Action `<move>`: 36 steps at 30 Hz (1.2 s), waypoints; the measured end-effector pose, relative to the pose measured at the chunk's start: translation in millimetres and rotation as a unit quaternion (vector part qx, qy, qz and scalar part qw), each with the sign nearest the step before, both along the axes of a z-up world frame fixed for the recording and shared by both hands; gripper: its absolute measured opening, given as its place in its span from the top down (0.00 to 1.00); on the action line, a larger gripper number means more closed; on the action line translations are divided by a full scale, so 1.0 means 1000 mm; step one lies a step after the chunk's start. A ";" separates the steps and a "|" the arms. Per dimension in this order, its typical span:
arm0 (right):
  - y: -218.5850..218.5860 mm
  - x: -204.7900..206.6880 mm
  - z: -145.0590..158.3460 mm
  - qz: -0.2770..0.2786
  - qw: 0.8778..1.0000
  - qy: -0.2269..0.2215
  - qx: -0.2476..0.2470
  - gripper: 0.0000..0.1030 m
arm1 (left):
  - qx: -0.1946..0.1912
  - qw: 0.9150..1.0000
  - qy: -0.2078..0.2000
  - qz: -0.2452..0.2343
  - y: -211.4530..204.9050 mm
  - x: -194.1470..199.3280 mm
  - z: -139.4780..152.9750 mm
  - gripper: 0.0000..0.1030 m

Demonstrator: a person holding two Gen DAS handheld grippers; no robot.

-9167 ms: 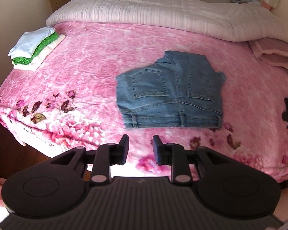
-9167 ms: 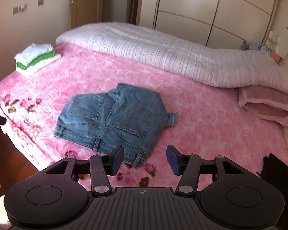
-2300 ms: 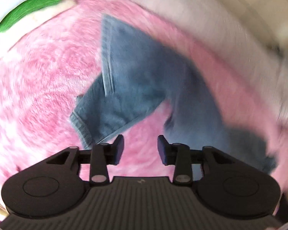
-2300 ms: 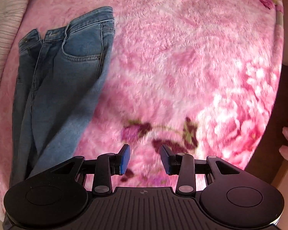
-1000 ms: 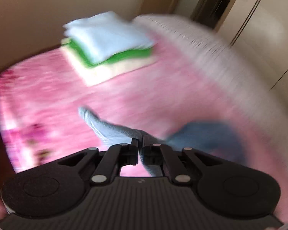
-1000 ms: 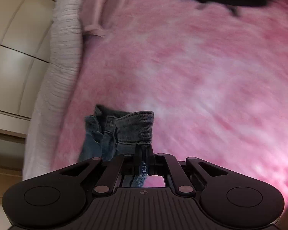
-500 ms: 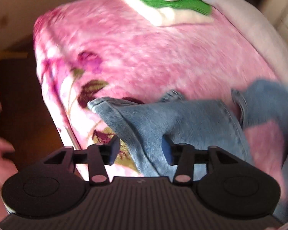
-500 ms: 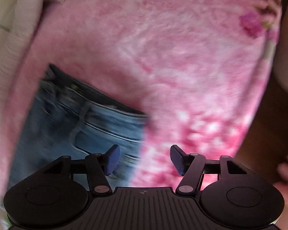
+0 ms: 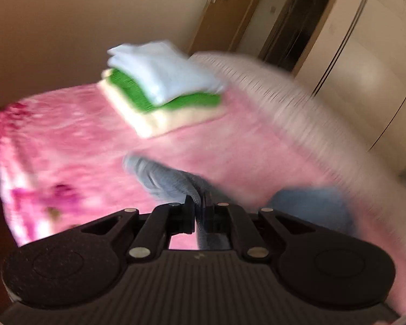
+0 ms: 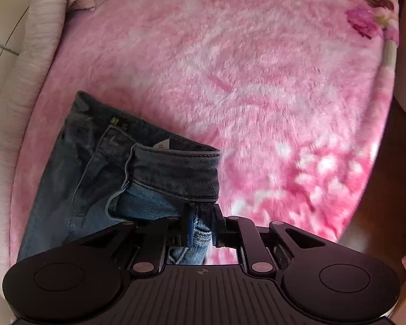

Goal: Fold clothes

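Observation:
Blue jeans lie on a pink fleece blanket (image 10: 257,67) on a bed. My left gripper (image 9: 199,205) is shut on a pale blue hem end of the jeans (image 9: 165,181), held above the blanket; this view is blurred. My right gripper (image 10: 201,216) is shut on the dark waistband end of the jeans (image 10: 176,168), which folds over above the fingers. The rest of the denim trails left and down in the right wrist view.
A stack of folded clothes (image 9: 162,86), white on green on cream, sits at the far corner of the bed. A pale striped duvet (image 9: 297,108) lies along the head of the bed. The bed's edge (image 10: 387,54) and wooden floor show at right.
Half a second ago both grippers were open over the jeans. Now both have shut on the denim, the left on the hem end, the right on the waistband, and the left has lifted.

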State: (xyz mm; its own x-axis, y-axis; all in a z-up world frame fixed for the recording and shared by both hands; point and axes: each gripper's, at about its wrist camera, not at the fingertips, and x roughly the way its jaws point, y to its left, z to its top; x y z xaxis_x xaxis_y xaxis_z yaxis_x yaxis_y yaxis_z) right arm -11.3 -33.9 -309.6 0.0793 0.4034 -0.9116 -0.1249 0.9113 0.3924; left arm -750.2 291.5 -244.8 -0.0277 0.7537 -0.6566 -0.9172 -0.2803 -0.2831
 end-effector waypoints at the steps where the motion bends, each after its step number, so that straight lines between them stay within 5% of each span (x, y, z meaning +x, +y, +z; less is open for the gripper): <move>1: 0.002 0.000 0.000 0.007 1.000 0.001 -0.014 0.90 | -0.062 0.998 0.026 0.007 0.002 -0.005 -0.019 0.85; 4: 0.010 -0.002 0.001 0.027 0.998 0.005 -0.058 0.87 | -0.233 0.968 0.082 0.041 0.002 -0.016 -0.067 0.79; 5: 0.012 -0.002 0.001 0.034 0.997 0.006 -0.072 0.84 | -0.246 0.964 0.082 0.056 -0.002 -0.017 -0.070 0.82; 7: 0.017 -0.003 0.005 0.048 0.993 0.000 -0.105 0.66 | -0.221 0.971 0.071 0.062 -0.004 -0.012 -0.058 0.82; 12: 0.052 0.003 0.040 0.106 0.977 -0.102 -0.152 0.62 | -0.157 0.983 0.093 0.009 0.022 0.024 -0.012 0.75; 14: 0.073 0.008 0.045 0.115 0.976 -0.121 -0.141 0.60 | -0.141 0.988 0.060 -0.030 0.045 0.045 -0.009 0.51; 15: 0.085 0.009 0.044 0.114 0.977 -0.123 -0.129 0.59 | -0.133 0.989 0.043 -0.049 0.056 0.055 -0.007 0.47; 19: 0.126 0.007 0.034 0.115 0.984 -0.104 -0.087 0.59 | -0.154 0.984 -0.040 -0.076 0.105 0.089 -0.045 0.45; 24: 0.158 0.004 0.028 0.119 0.988 -0.089 -0.052 0.59 | -0.173 0.975 -0.138 -0.035 0.149 0.105 -0.106 0.50; 26: 0.167 0.003 0.028 0.116 0.987 -0.091 -0.056 0.59 | -0.154 0.972 -0.175 -0.031 0.162 0.107 -0.115 0.92; 28: 0.169 0.005 0.028 0.106 0.988 -0.094 -0.066 0.59 | -0.128 0.980 -0.145 -0.047 0.174 0.114 -0.101 0.96; 31: 0.171 0.009 0.031 0.081 0.990 -0.094 -0.069 0.59 | -0.039 0.989 -0.087 -0.112 0.203 0.126 -0.041 0.97; 36: 0.191 0.008 0.030 0.088 0.989 -0.102 -0.065 0.59 | 0.093 0.980 -0.004 -0.177 0.267 0.134 0.055 0.97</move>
State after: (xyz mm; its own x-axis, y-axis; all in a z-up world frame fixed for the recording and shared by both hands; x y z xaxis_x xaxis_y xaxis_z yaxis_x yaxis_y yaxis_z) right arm -2.9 157.2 -279.5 0.2065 0.3075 -0.9289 -0.3501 0.9097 0.2233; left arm -616.1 558.1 -189.5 0.2615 0.8222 -0.5055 -0.9452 0.1121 -0.3067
